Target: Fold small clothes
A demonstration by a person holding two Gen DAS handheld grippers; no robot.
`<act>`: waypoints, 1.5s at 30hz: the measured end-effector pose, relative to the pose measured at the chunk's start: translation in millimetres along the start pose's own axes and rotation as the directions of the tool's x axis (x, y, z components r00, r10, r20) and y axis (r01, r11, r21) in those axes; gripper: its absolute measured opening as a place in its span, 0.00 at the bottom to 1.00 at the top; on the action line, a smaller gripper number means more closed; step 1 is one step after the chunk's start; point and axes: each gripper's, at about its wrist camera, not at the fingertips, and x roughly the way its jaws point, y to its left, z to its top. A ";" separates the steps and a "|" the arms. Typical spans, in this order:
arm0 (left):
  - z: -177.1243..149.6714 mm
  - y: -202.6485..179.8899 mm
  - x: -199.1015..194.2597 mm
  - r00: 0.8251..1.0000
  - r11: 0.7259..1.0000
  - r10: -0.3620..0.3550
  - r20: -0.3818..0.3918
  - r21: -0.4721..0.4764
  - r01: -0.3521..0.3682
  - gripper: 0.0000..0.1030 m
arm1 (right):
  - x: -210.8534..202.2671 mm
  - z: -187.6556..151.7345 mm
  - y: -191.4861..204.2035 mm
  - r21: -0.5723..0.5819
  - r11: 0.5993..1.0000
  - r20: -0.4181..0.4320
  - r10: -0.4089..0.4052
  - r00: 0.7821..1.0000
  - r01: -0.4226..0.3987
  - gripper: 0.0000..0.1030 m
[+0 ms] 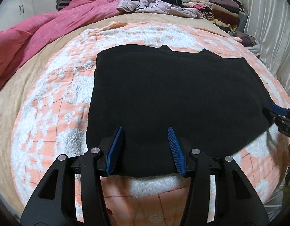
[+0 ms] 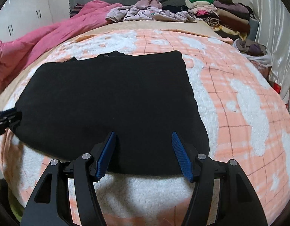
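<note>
Both grippers, left gripper (image 1: 145, 130) and right gripper (image 2: 143, 134), hang released with jaws apart over the near hem of the black garment (image 1: 173, 94) spread flat on the peach-and-white blanket (image 1: 56, 101).

Looking along my left tongs, I am seeing only one bit of lettering: small embossed characters on the black body of my right gripper (image 1: 276, 113), which is poking in at about three o'clock. They are showing as something like "DAE", but the edge blur is keeping me from reading them surely. Looking along my right tongs, I am finding nothing readable; a small pale tag is sitting at the black garment (image 2: 111, 101)'s far edge, toward twelve o'clock, too tiny to make out.
</note>
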 end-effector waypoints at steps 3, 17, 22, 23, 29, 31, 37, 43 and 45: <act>0.1 0.3 -3.0 1.000 1.000 -0.004 -0.004 -0.015 0.004 0.40 | -5.6 1.7 0.7 -0.001 1.000 0.007 0.001 1.000 -0.001 0.59; 0.7 0.3 -30.7 1.000 0.999 -0.018 0.012 -0.044 0.018 0.49 | -36.5 1.1 5.5 0.003 0.999 0.052 0.046 0.998 -0.047 0.69; 1.9 -2.7 -41.1 1.000 0.999 -0.015 0.027 -0.040 0.016 0.58 | -47.3 3.0 6.7 0.002 0.999 0.081 0.044 0.996 -0.044 0.78; 2.2 -3.2 -43.3 0.999 0.999 -0.015 0.031 -0.041 0.017 0.58 | -50.7 3.2 7.4 0.000 0.999 0.089 0.047 0.995 -0.047 0.78; 4.0 -5.3 -56.6 0.999 1.000 -0.001 0.054 -0.030 0.002 0.73 | -65.9 3.9 14.1 -0.023 0.998 0.120 0.055 0.991 -0.053 0.82; 4.1 -4.3 -60.9 0.998 1.000 -0.001 0.061 -0.031 0.003 0.73 | -70.5 3.1 17.4 -0.028 0.998 0.127 0.061 0.990 -0.058 0.83; 3.1 2.7 -70.6 0.997 0.999 0.009 0.080 -0.049 -0.005 0.81 | -83.3 4.4 29.5 -0.053 0.996 0.152 0.079 0.985 -0.072 0.90; 1.9 12.4 -78.8 0.995 0.997 0.027 0.093 -0.073 -0.020 0.84 | -94.7 7.3 48.1 -0.096 0.991 0.171 0.103 0.980 -0.088 0.92; 2.0 15.5 -81.4 0.995 0.997 0.028 0.099 -0.081 -0.020 0.84 | -97.2 7.9 53.9 -0.108 0.990 0.175 0.109 0.979 -0.091 0.93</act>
